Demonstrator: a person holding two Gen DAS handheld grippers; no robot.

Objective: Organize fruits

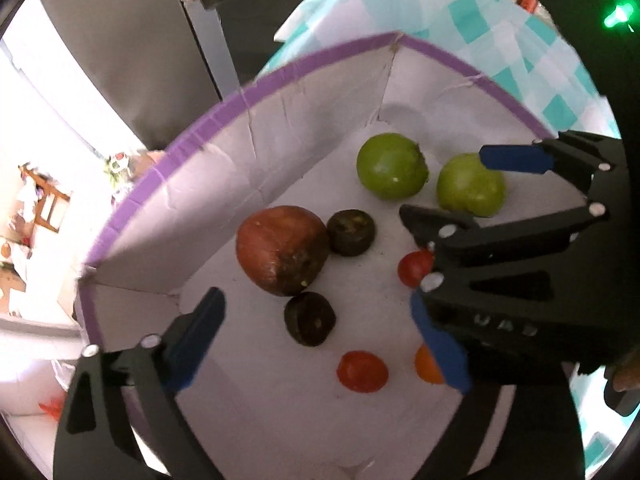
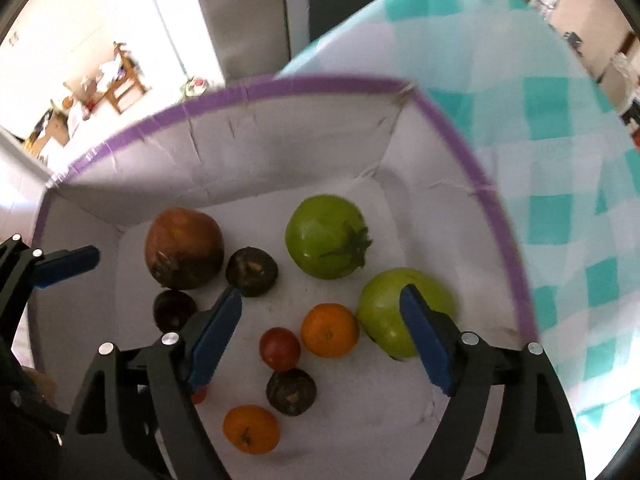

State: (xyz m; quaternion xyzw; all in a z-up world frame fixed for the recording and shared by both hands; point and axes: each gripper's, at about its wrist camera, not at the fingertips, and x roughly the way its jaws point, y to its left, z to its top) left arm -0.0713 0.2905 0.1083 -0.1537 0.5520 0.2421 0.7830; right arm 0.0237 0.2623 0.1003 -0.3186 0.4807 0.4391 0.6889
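A: Box check — where is the fruit sitting?

B: All of it is lying loose on the white floor of the purple-rimmed box (image 2: 320, 84), which is resting on a teal-checked cloth (image 2: 560, 128). A brown-red fruit (image 2: 184, 246) is lying by the far-left wall, touching a dark round fruit (image 2: 252, 266). Two green tomatoes (image 2: 326, 236) are sitting toward the right wall.

A: And the small ones?

B: An orange fruit (image 2: 330, 330) is touching a red cherry tomato (image 2: 280, 348); another orange one (image 2: 250, 428) is lying nearest the camera.

A: Tongs?

B: The right gripper (image 2: 320, 340) is hanging over the small fruit, jaws spread, pinching nothing. The left gripper (image 1: 316, 340) is also standing wide — a dark fruit (image 1: 310, 318) is lying below the gap, untouched.
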